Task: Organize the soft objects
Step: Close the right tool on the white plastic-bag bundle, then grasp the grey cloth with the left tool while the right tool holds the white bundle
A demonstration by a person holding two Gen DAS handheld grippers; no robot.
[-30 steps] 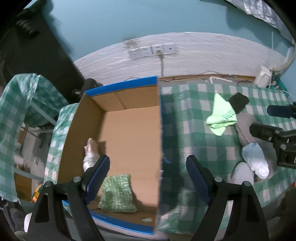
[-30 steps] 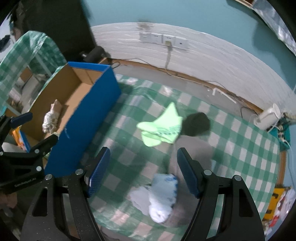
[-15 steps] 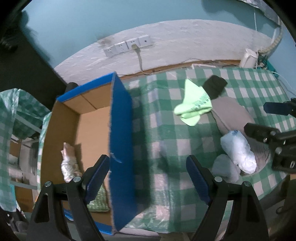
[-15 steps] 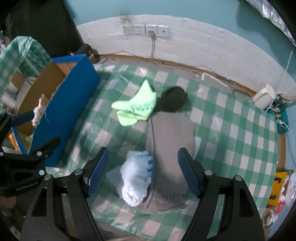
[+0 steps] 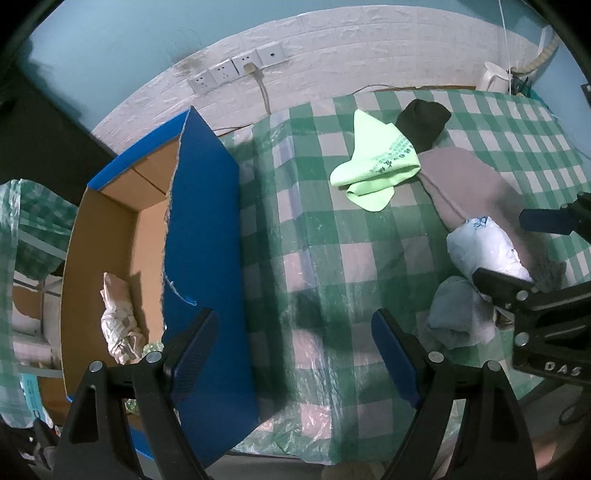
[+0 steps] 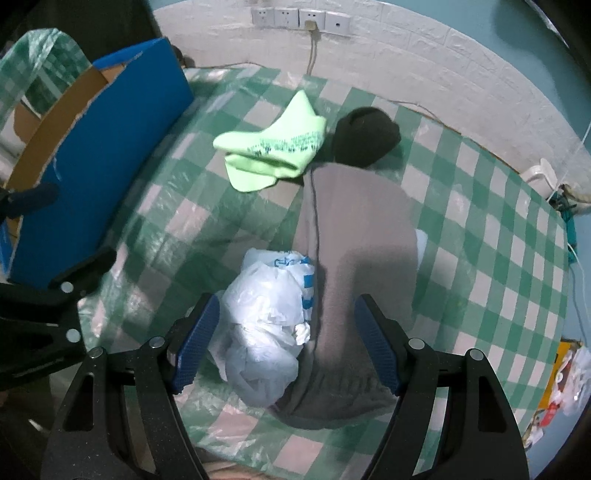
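A blue cardboard box (image 5: 207, 236) stands at the table's left end, and it shows in the right wrist view (image 6: 110, 140) too. Inside lie a crumpled beige bundle (image 5: 118, 317) and a bit of green knit. On the checked cloth lie a lime green cloth (image 6: 273, 147), a black hat (image 6: 365, 136), a grey garment (image 6: 358, 236) and a white plastic bag (image 6: 266, 317). My right gripper (image 6: 286, 343) is open, its jaws on either side of the bag and the garment's edge. My left gripper (image 5: 295, 354) is open and empty above the cloth beside the box wall.
A grey-white sock bundle (image 5: 458, 317) lies by the bag. Wall sockets with a plugged cable (image 6: 310, 22) are behind the table. A white object (image 6: 543, 173) and cables sit at the far right edge. A draped checked cloth (image 6: 40, 59) hangs left of the box.
My left gripper has moved right, from over the box interior to over the table beside the box wall. My right gripper has advanced until the white bag lies between its jaws.
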